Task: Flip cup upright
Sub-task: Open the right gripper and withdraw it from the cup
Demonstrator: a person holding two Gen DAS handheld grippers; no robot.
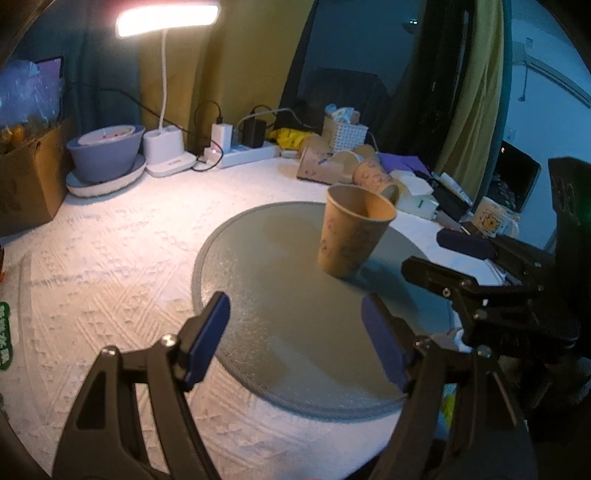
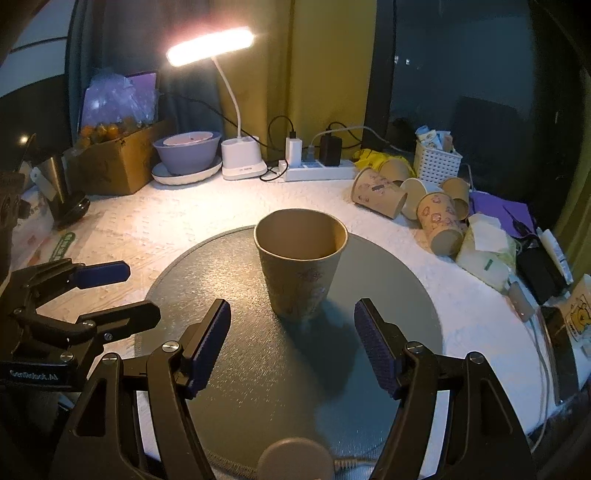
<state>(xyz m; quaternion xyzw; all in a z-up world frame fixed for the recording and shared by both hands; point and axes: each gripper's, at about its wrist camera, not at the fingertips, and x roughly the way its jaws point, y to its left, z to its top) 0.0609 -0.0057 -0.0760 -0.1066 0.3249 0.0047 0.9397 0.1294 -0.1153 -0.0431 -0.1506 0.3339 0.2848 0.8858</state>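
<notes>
1. Far left, right wrist view only: dark metal cup [image 2: 55, 173] and round black base [image 2: 74, 210] beside a cardboard box [image 2: 114, 166] holding small orange fruit.
2. Left of centre at the back, in both views: grey bowl [image 1: 105, 147] on a white plate [image 1: 107, 181], then the lit desk lamp [image 1: 166, 22] with its white base touching the plate's right side, then a white power strip [image 2: 317, 171] carrying one white and one black charger.
3. Left gripper [image 1: 295, 339]: fingers spread wide, gripping nothing, blue pads hovering over the near part of the round grey mat [image 1: 258, 295]. Seen from the side in the right wrist view at the left edge [image 2: 118, 291], likewise parted.
4. Centre: paper cup [image 2: 301, 266] standing upright on the mat, mouth up, free of both grippers. Interior visible only from the right wrist camera; faint printed pattern on its side clearer from the left one [image 1: 351, 236].
5. Right gripper [image 2: 291, 339]: jaws wide apart, empty, just short of the cup, which sits between the lines of the two fingers.
6. Right of centre: heap of spare paper cups [image 2: 410, 203] lying on their sides, near a white basket [image 2: 437, 162].
7. Far right, left wrist view only: white mug with a yellow cartoon print [image 1: 495, 218] and a dark laptop [image 1: 513, 177].
</notes>
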